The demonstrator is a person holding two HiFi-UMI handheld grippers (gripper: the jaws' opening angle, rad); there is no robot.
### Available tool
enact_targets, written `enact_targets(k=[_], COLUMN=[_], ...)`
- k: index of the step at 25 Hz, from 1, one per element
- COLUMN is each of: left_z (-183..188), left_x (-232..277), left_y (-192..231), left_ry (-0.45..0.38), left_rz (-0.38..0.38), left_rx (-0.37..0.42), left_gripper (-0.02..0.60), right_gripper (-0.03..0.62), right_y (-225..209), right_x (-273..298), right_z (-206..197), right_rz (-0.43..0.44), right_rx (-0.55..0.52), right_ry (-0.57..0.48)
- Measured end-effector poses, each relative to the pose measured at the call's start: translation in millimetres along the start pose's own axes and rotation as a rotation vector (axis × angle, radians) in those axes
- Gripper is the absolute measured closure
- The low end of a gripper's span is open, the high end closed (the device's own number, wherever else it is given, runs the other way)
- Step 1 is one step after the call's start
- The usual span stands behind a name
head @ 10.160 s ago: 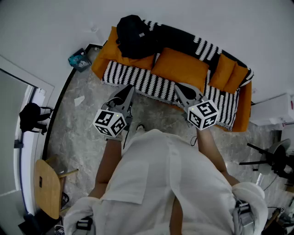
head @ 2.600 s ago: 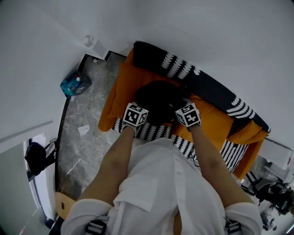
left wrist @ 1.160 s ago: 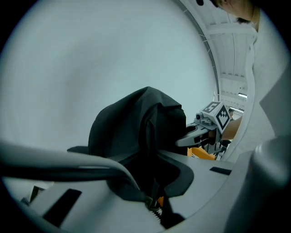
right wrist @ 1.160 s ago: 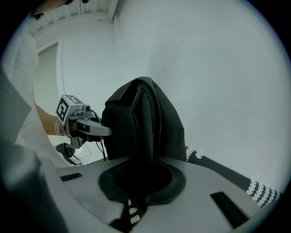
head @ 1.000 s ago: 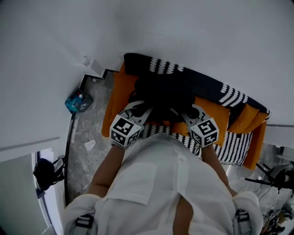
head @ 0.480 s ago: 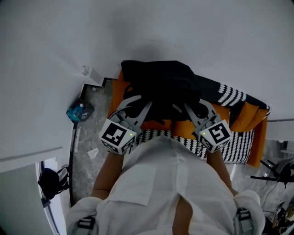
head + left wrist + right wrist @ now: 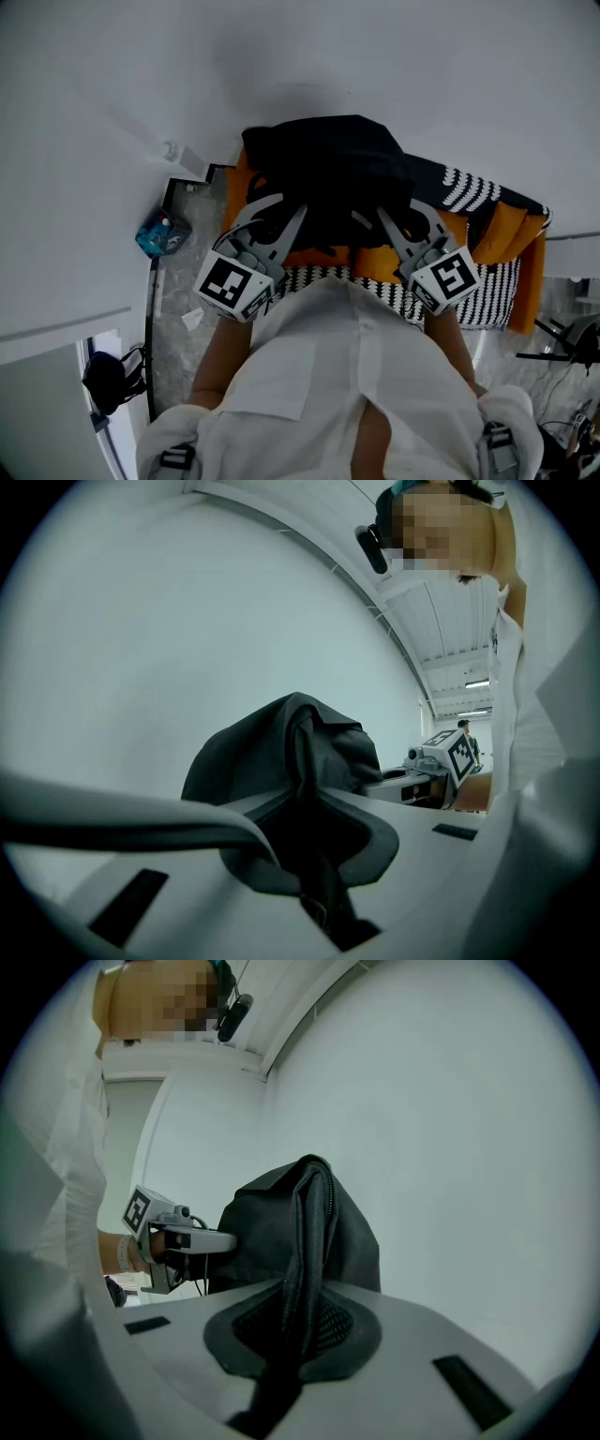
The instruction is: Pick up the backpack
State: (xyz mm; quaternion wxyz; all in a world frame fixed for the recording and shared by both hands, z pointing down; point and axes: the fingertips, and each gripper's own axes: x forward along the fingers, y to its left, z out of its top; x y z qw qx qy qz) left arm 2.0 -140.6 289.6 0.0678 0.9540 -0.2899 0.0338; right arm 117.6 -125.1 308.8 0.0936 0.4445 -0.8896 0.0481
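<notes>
The black backpack [image 7: 323, 173] hangs in the air above the sofa, in front of the white wall, held from both sides. My left gripper [image 7: 274, 214] is shut on its left strap or fabric edge, and my right gripper [image 7: 386, 223] is shut on its right side. In the left gripper view a fold of dark backpack [image 7: 281, 752] fabric is pinched between the jaws of the left gripper [image 7: 314, 864]. In the right gripper view a mesh-backed strap of the backpack [image 7: 305, 1232] runs through the closed right gripper [image 7: 291, 1335]. The bag's lower part is hidden behind the grippers.
Below stands the orange sofa [image 7: 492, 281] with a black-and-white striped cover and an orange cushion [image 7: 506, 232]. A teal box [image 7: 159, 234] sits on the marbled floor by the wall. A small black bag [image 7: 105, 380] hangs at the doorway, lower left.
Both grippers have risen together with the backpack, which has come up off the sofa and now covers more of the wall. The jaws stay shut on it.
</notes>
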Motion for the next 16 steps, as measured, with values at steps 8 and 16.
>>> enact_targets(k=[8,16], left_z=[-3.3,-4.6], left_x=[-1.4,-5.7], left_y=[-3.4,-6.6], left_ry=[0.000,0.002], left_rz=[-0.001,0.002], left_rx=[-0.016,-0.030], left_gripper=[0.535,0.535], right_gripper=[0.562,0.562], right_y=[1.8,6.4], right_x=[-2.8,-6.0], right_z=[-1.6,-0.8], right_rz=[-0.001,0.002], right_rx=[-0.007,-0.012], right_ry=[-0.001,-0.005])
